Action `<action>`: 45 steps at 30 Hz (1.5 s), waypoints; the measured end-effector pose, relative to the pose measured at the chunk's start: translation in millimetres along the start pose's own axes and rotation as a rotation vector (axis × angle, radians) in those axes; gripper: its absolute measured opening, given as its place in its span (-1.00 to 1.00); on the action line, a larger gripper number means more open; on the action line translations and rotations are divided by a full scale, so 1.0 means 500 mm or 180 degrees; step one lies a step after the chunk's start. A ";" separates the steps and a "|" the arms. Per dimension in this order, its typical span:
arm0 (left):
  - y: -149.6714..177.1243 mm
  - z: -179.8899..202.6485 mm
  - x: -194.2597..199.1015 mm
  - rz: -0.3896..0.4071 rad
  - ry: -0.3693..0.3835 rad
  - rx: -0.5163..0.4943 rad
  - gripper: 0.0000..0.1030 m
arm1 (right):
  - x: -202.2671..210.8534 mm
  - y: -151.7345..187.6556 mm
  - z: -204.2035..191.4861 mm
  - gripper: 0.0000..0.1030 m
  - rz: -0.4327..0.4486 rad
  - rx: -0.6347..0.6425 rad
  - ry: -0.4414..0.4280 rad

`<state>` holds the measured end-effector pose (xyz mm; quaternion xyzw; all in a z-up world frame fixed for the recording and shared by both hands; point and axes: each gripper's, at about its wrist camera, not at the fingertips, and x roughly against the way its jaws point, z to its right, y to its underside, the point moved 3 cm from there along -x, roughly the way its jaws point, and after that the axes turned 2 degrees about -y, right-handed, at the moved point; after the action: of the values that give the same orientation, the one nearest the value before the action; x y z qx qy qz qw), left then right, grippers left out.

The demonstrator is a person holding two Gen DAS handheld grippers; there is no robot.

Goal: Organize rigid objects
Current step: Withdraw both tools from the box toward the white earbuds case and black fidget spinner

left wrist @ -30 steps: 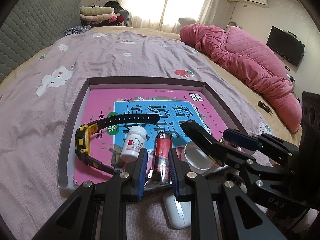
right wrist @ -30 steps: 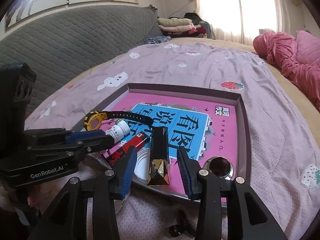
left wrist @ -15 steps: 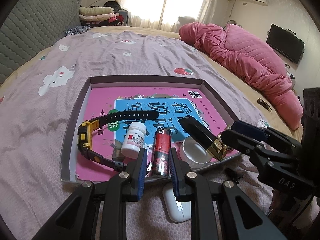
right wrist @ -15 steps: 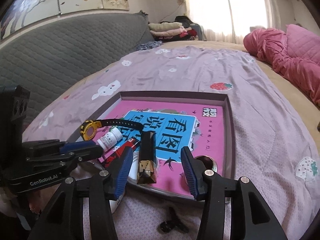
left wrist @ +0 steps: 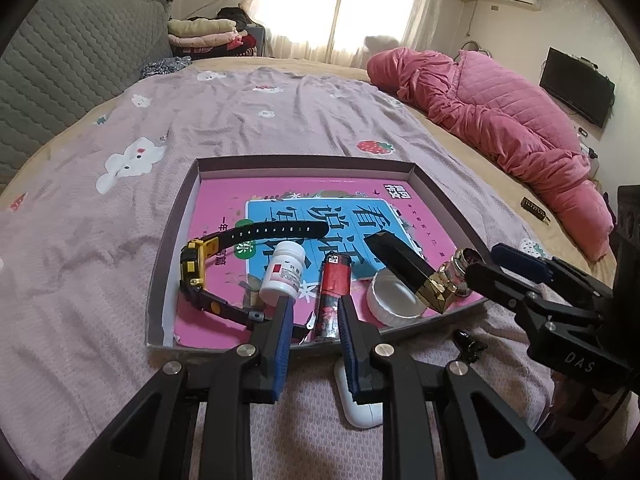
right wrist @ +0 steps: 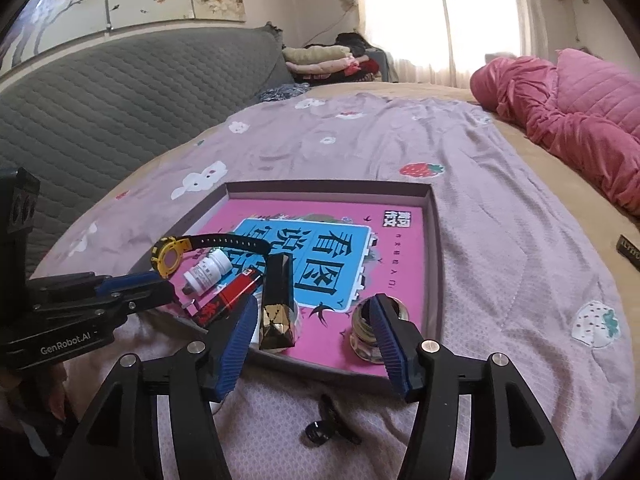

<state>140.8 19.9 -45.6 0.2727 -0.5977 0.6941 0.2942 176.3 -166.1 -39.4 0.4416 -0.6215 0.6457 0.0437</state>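
Note:
A shallow box lid (left wrist: 176, 220) (right wrist: 434, 248) with a pink and blue print lies on the bed. In it lie a yellow and black watch (left wrist: 196, 268) (right wrist: 170, 258), a white pill bottle (left wrist: 282, 278) (right wrist: 206, 270), a red lighter (left wrist: 334, 298) (right wrist: 232, 294), a white dish (left wrist: 394, 300), a black and gold box (left wrist: 408, 270) (right wrist: 278, 304) and a small glass jar (left wrist: 460, 270) (right wrist: 366, 336). My left gripper (left wrist: 312, 346) is open and empty at the lid's near edge. My right gripper (right wrist: 316, 348) is open and empty, just behind the black and gold box.
A white earbud case (left wrist: 358, 404) and a small black clip (left wrist: 468, 346) (right wrist: 326, 428) lie on the sheet in front of the lid. A pink quilt (left wrist: 500, 120) is heaped at the right. A grey headboard (right wrist: 120, 96) stands at the left.
My right gripper opened, let go of the black and gold box in the lid, and drew back. My left gripper pulled back a little from the lighter.

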 end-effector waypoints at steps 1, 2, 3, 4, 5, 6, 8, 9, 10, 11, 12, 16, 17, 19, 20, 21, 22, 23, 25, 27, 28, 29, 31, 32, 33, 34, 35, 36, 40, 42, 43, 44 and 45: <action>0.001 0.001 0.003 0.0001 -0.0006 -0.0009 -0.54 | 0.004 0.001 0.001 0.22 0.0007 -0.0004 0.0026; 0.003 0.001 0.005 0.0002 -0.0013 -0.0015 -0.53 | 0.008 0.002 0.003 0.24 0.0014 -0.0015 0.0044; 0.005 0.003 0.008 0.0000 -0.0020 -0.0021 -0.52 | 0.012 0.002 0.005 0.27 0.0020 -0.0032 0.0056; 0.007 0.003 0.010 -0.0003 -0.0025 -0.0028 -0.50 | 0.016 0.003 0.008 0.28 0.0027 -0.0045 0.0070; 0.009 0.004 0.013 -0.0003 -0.0032 -0.0034 -0.47 | 0.020 0.003 0.010 0.28 0.0036 -0.0059 0.0085; 0.010 0.004 0.016 -0.0002 -0.0038 -0.0037 -0.38 | 0.024 0.004 0.013 0.28 0.0042 -0.0077 0.0091; 0.013 0.004 0.021 0.0003 -0.0042 -0.0039 -0.24 | 0.033 0.005 0.017 0.30 0.0054 -0.0099 0.0127; 0.013 0.005 0.022 0.0008 -0.0048 -0.0043 -0.21 | 0.035 0.006 0.018 0.31 0.0053 -0.0103 0.0139; 0.015 0.006 0.026 0.0013 -0.0057 -0.0052 -0.21 | 0.039 0.008 0.020 0.34 0.0050 -0.0104 0.0167; 0.016 0.007 0.029 0.0014 -0.0066 -0.0061 -0.21 | 0.041 0.009 0.020 0.35 0.0048 -0.0099 0.0186; 0.017 0.007 0.032 0.0015 -0.0071 -0.0066 -0.21 | 0.043 0.010 0.019 0.36 0.0049 -0.0095 0.0193; 0.024 0.007 0.044 0.0012 -0.0084 -0.0075 -0.20 | 0.054 0.013 0.019 0.38 0.0058 -0.0087 0.0228; 0.024 0.008 0.043 0.0013 -0.0085 -0.0077 -0.20 | 0.058 0.015 0.020 0.39 0.0064 -0.0099 0.0236; 0.027 0.008 0.049 0.0019 -0.0087 -0.0085 -0.20 | 0.063 0.017 0.021 0.41 0.0069 -0.0123 0.0243; 0.029 0.009 0.052 0.0021 -0.0085 -0.0087 -0.20 | 0.066 0.020 0.023 0.41 0.0064 -0.0131 0.0251; 0.030 0.009 0.055 0.0021 -0.0085 -0.0091 -0.20 | 0.068 0.021 0.023 0.41 0.0063 -0.0130 0.0260; 0.031 0.010 0.057 0.0024 -0.0087 -0.0095 -0.20 | 0.070 0.023 0.024 0.42 0.0065 -0.0129 0.0268; 0.032 0.010 0.060 0.0027 -0.0089 -0.0098 -0.20 | 0.073 0.024 0.024 0.42 0.0065 -0.0129 0.0269; 0.033 0.010 0.063 0.0028 -0.0090 -0.0096 -0.20 | 0.078 0.027 0.025 0.42 0.0066 -0.0136 0.0279; 0.034 0.010 0.066 0.0028 -0.0090 -0.0092 -0.20 | 0.084 0.030 0.027 0.43 0.0065 -0.0147 0.0294; 0.035 0.010 0.068 0.0027 -0.0089 -0.0089 -0.20 | 0.086 0.032 0.027 0.43 0.0064 -0.0152 0.0299; 0.035 0.010 0.069 0.0026 -0.0087 -0.0087 -0.20 | 0.089 0.035 0.028 0.43 0.0059 -0.0158 0.0299; 0.037 0.010 0.072 0.0018 -0.0084 -0.0085 -0.20 | 0.093 0.038 0.030 0.44 0.0048 -0.0163 0.0299; 0.037 0.011 0.072 0.0017 -0.0085 -0.0086 -0.20 | 0.095 0.039 0.031 0.44 0.0045 -0.0164 0.0298; 0.037 0.011 0.072 0.0013 -0.0083 -0.0087 -0.20 | 0.096 0.041 0.031 0.44 0.0038 -0.0162 0.0295; 0.038 0.012 0.073 0.0008 -0.0080 -0.0087 -0.20 | 0.099 0.043 0.032 0.44 0.0035 -0.0161 0.0298; 0.038 0.012 0.075 0.0008 -0.0080 -0.0086 -0.20 | 0.102 0.046 0.033 0.44 0.0030 -0.0160 0.0296; 0.039 0.013 0.075 0.0004 -0.0075 -0.0086 -0.20 | 0.103 0.047 0.031 0.44 0.0026 -0.0159 0.0292; 0.042 0.015 0.078 -0.0009 -0.0073 -0.0087 -0.20 | 0.112 0.052 0.032 0.44 0.0034 -0.0175 0.0258; 0.043 0.015 0.079 -0.0014 -0.0071 -0.0080 -0.20 | 0.115 0.053 0.030 0.44 0.0035 -0.0194 0.0231; 0.044 0.015 0.079 -0.0017 -0.0067 -0.0078 -0.20 | 0.116 0.054 0.029 0.44 0.0029 -0.0202 0.0217; 0.044 0.015 0.079 -0.0016 -0.0068 -0.0078 -0.20 | 0.116 0.055 0.028 0.44 0.0025 -0.0203 0.0215; 0.045 0.016 0.080 -0.0018 -0.0066 -0.0074 -0.20 | 0.117 0.055 0.026 0.44 0.0020 -0.0201 0.0208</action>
<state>97.3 12.7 -30.5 0.2781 -0.6080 0.6834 0.2931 131.1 -212.1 -26.2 0.4168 -0.6412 0.6399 0.0759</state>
